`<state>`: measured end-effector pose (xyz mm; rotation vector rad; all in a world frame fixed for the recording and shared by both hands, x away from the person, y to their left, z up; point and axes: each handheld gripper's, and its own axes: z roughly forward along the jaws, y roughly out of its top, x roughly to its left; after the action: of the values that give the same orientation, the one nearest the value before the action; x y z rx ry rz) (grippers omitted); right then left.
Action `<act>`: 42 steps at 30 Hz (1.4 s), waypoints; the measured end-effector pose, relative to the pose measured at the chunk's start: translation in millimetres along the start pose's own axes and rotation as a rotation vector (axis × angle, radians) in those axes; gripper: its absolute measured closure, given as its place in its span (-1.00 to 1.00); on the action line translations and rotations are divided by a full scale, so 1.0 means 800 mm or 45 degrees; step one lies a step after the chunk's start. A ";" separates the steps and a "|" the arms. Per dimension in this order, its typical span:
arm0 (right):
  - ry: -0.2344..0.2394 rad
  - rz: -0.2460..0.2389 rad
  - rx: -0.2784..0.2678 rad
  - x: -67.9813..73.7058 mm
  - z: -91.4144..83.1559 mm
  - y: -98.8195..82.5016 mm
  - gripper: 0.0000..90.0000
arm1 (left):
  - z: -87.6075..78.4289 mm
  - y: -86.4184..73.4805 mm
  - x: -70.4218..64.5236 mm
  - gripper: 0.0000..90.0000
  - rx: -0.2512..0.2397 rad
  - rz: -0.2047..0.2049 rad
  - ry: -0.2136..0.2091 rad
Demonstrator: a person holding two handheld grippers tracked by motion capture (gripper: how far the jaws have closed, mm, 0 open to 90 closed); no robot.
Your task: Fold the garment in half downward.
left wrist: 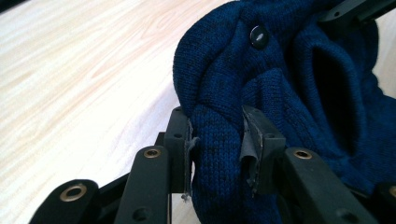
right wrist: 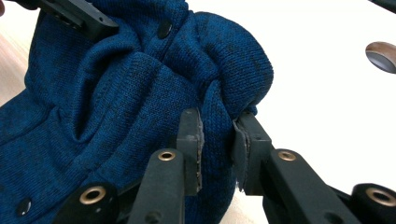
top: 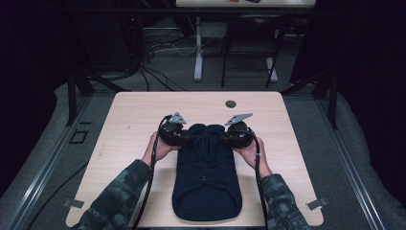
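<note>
A pale wood-grain rectangular table [top: 134, 120] carries the scene, seen from the high view with dark floor and cables beyond its far edge. On its middle, running from the centre toward the near edge, lies a dark navy knitted garment [top: 207, 177], spread flat over its lower part and bunched into folds at its far end, where small dark round buttons [left wrist: 258, 36] show along a knitted band. The person's forearms in grey patterned camouflage sleeves [top: 117, 194] come in from the near side, one on each side of the garment, each hand wrapped around a tool. The left black two-jaw gripper [top: 178, 135] sits at the garment's far left corner, and in the left gripper view its jaws are closed onto a thick fold of the navy knit, the worn grey pads [left wrist: 249, 140] pressing into the fabric from both sides. The right black two-jaw gripper [top: 234, 134] sits at the far right corner, and in the right gripper view its jaws likewise pinch a rounded fold of the knit between their pads [right wrist: 196, 140]. Each tool carries a grey three-cornered plate [top: 177, 118] on top and trails a black cable [top: 149, 182] back along the arm. A small dark round disc [top: 231, 103] is set in the tabletop near the far edge, well apart from the garment
</note>
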<state>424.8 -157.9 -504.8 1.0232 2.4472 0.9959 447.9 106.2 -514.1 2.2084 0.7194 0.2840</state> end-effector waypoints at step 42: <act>-0.080 -0.246 -0.218 0.031 -0.049 -0.002 0.72 | -0.044 0.018 -0.024 0.52 -0.066 0.293 0.066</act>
<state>386.8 -159.4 -478.4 0.7357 2.3115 1.0688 423.8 109.0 -479.1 2.2427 0.4792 0.4711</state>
